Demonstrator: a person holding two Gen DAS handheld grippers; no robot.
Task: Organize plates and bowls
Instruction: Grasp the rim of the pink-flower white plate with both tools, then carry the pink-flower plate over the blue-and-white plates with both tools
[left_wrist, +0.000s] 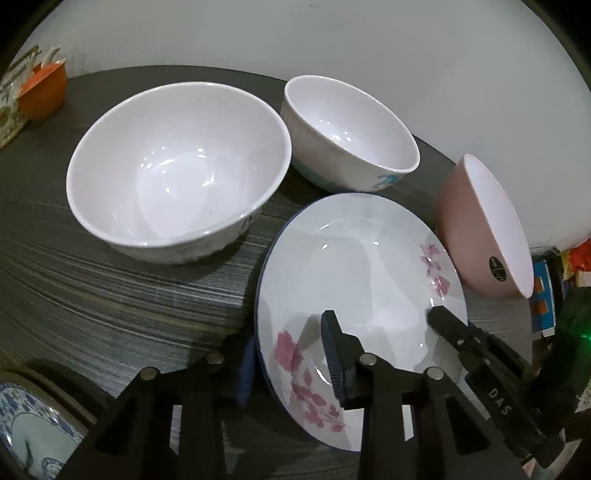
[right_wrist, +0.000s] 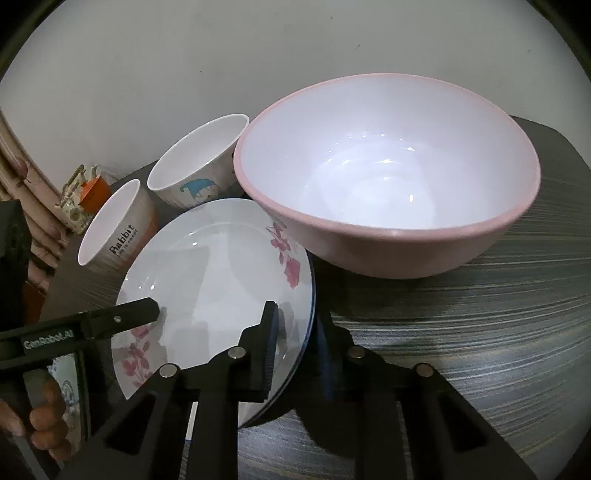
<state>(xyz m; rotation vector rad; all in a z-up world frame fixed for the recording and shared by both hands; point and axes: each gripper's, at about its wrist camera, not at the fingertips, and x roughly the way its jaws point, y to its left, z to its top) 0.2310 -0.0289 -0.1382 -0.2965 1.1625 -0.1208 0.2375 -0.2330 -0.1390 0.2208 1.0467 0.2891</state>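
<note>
Now: both claws grip the flowered plate (right_wrist: 218, 280) on the counter (right_wrist: 480, 332), right claw (right_wrist: 295, 354) clamped on its 4 o'clock rim, left claw (left_wrist: 291, 365) closed over its 7 o'clock rim. Lift level; pink bowl (right_wrist: 388, 192) sits just beside at 1 o'clock

Both tongs, the left tongs (left_wrist: 291, 354) and the right tongs (right_wrist: 295, 350), are matte black plastic with ribbed blue pads, round silver studs and white lettering on the arms.
</note>
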